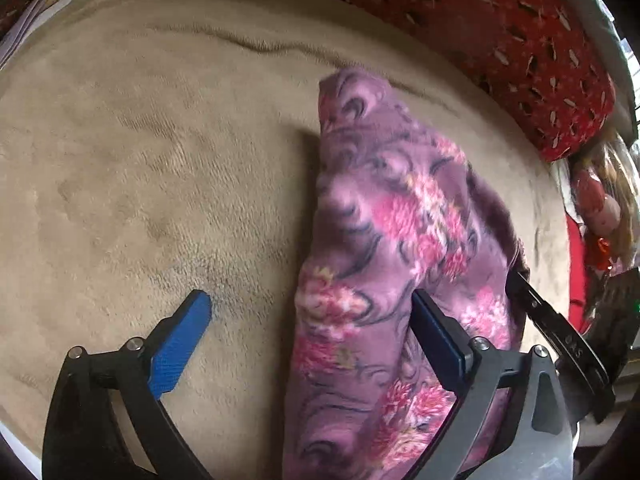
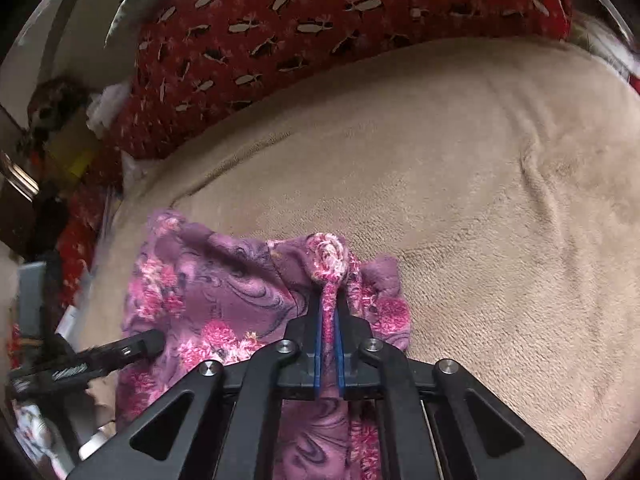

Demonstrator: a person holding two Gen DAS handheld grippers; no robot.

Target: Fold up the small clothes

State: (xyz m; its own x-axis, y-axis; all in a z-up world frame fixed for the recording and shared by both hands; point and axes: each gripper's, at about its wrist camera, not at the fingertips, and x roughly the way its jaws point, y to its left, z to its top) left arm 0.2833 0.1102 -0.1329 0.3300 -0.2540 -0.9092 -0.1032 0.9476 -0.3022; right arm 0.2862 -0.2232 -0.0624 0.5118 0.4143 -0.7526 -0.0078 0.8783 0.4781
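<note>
A small purple garment with pink flowers (image 1: 384, 240) lies on a beige plush blanket (image 1: 140, 160). My left gripper (image 1: 312, 300) is open, its blue pads wide apart; the garment's left edge lies between them, the right pad (image 1: 436, 336) resting on the cloth. My right gripper (image 2: 329, 308) is shut on a bunched fold of the garment (image 2: 224, 288), with a rolled tuft of cloth sticking out past the fingertips. The right gripper's finger also shows in the left wrist view (image 1: 560, 328) at the garment's right edge.
A red patterned cushion (image 2: 320, 20) runs along the far edge of the blanket. Clutter, including a doll (image 1: 600, 200), sits beyond the blanket's side. The left gripper's finger (image 2: 100, 356) pokes in at the garment's left side.
</note>
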